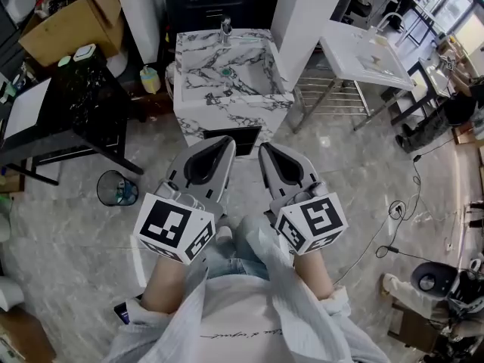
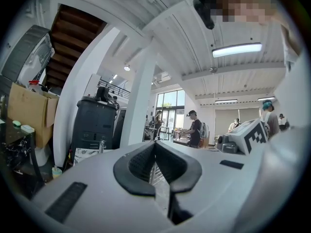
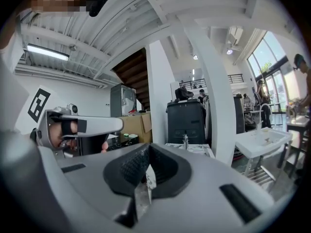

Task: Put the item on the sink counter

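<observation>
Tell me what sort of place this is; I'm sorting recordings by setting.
Probably a workshop or lab hall, not a home: a freestanding marble-patterned sink unit, a second white basin and a cardboard box.

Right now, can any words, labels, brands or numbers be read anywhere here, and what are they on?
Script print on the person's shirt: one line, too small and blurred to read.
Marker cubes: black-and-white square patterns only, no letters.
Cardboard box: no legible print.
Nothing else is readable.
</observation>
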The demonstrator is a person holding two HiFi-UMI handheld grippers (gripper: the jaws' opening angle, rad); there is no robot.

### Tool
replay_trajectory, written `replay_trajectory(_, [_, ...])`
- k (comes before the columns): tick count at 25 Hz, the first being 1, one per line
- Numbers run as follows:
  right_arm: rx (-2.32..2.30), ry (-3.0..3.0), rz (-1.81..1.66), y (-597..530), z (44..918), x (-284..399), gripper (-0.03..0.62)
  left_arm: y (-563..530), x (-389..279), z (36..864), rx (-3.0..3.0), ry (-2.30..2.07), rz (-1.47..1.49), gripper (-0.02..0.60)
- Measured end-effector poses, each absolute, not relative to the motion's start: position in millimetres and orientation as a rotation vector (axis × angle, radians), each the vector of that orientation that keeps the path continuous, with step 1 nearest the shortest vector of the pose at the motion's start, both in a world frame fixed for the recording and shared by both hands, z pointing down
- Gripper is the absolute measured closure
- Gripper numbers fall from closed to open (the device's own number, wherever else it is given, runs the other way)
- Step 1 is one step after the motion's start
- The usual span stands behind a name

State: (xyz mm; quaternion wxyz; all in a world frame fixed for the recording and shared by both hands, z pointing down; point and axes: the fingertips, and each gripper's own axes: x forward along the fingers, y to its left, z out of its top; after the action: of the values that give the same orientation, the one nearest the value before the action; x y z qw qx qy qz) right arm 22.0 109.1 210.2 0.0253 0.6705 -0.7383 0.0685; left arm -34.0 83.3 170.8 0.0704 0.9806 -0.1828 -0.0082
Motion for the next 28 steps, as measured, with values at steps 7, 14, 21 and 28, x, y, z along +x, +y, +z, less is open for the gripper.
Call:
replay_trajectory(7, [2.081,-2.265,0.235,68,219,44,0.585,41,-23,176,2.940,-0.564,-0.024,0.566])
replay_trajectory(14, [2.033,-2.284,0.219,5,223,81,0.585,-17,10,179,2.945,-0.606,-0.039,0.566])
replay_trajectory(21, [1.938,-2.332,0.222,-81,221,130,0.585,-94,64,175,2.929,-0.671,-0.047,0.566])
replay_trajectory(28, [1.846,-2.386,0.221,-160,215,184,0.585,-169,126,167,2.906,-0.745,-0.054,0.566])
